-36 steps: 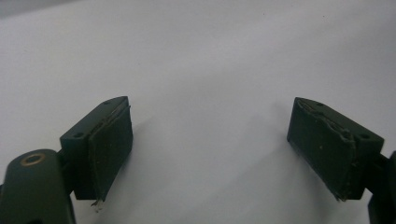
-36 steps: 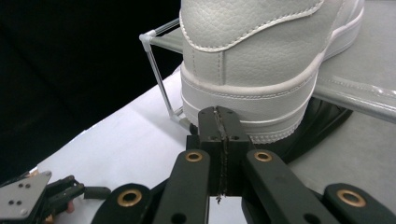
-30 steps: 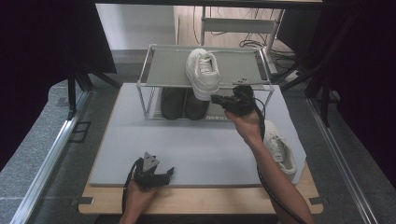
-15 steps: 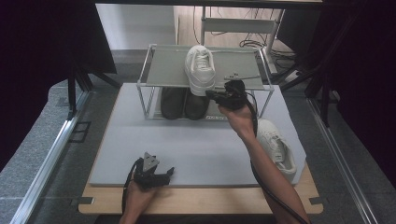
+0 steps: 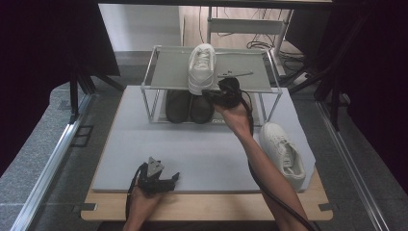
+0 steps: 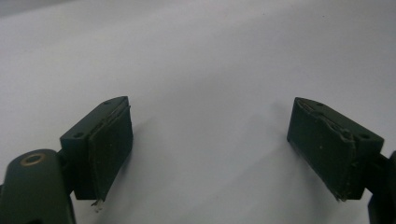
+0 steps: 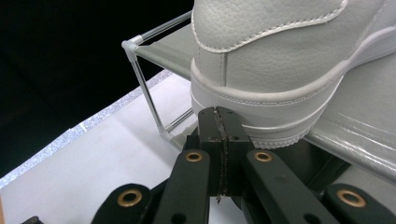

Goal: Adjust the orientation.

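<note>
A white sneaker (image 5: 201,65) lies on the top shelf of a wire shoe rack (image 5: 166,72), heel toward me. My right gripper (image 5: 210,95) is at that heel, shut with nothing between its jaws. In the right gripper view the closed tips (image 7: 219,122) meet the heel sole of the sneaker (image 7: 275,56) at the shelf's front edge. A second white sneaker (image 5: 284,153) lies on the grey mat (image 5: 192,149) at the right. My left gripper (image 5: 161,180) rests near the mat's front edge. Its jaws (image 6: 210,144) stand wide open over bare mat.
A pair of dark shoes (image 5: 187,106) stands on the mat under the shelf. A thin metal rod (image 5: 235,74) lies on the shelf right of the sneaker. Dark frame posts flank the table, and a wooden board edge (image 5: 207,207) runs along the front.
My right gripper has moved left along the shelf front to the sneaker's heel. The sneaker sits slightly farther back on the shelf. The left gripper has not moved.
</note>
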Tool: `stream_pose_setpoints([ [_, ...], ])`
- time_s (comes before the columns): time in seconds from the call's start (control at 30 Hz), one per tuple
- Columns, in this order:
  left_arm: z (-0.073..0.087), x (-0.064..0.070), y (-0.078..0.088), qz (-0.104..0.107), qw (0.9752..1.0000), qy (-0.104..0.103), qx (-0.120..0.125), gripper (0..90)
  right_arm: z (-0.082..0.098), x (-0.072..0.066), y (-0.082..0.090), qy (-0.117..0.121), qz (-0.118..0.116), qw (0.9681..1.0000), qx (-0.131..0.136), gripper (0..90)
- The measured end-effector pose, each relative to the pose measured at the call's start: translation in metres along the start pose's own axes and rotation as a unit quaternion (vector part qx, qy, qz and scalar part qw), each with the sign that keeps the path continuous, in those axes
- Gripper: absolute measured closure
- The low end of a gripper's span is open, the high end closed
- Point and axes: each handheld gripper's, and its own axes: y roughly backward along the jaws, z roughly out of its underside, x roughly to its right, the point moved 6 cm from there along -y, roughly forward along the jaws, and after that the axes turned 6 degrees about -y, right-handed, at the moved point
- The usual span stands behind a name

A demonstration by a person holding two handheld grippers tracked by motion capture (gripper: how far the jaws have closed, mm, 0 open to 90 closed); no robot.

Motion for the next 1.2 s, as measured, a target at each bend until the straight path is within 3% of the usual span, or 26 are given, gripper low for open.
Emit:
stream_pose_setpoints([
  [0.27, 0.0, 0.0, 0.0, -0.001, 1.0, 0.0, -0.001, 14.6, -0.002, 0.0, -0.002, 0.014, 0.0, 0.9999, -0.002, 90.0],
  [0.33, 0.0, 0.0, 0.0, -0.001, 1.0, 0.0, 0.0, 14.6, -0.002, 0.001, -0.001, 0.019, 0.01, 0.9998, -0.003, 90.0],
  [0.6, 0.0, 0.0, 0.0, -0.001, 1.0, 0.0, 0.0, 14.6, -0.003, 0.017, 0.006, 0.007, 0.03, 0.9995, -0.002, 90.0],
  [0.67, 0.0, 0.0, 0.0, -0.001, 1.0, 0.0, 0.0, 14.7, -0.004, 0.02, 0.007, -0.001, 0.024, 0.9997, 0.0, 90.0],
  [1.07, 0.0, 0.0, 0.0, -0.001, 1.0, 0.0, 0.0, 14.7, -0.008, 0.002, -0.015, 0.014, 0.015, 0.9998, -0.004, 90.0],
  [1.2, 0.0, 0.0, 0.0, -0.001, 1.0, 0.0, 0.0, 14.7, -0.007, 0.002, -0.014, 0.015, 0.013, 0.9998, -0.007, 90.0],
])
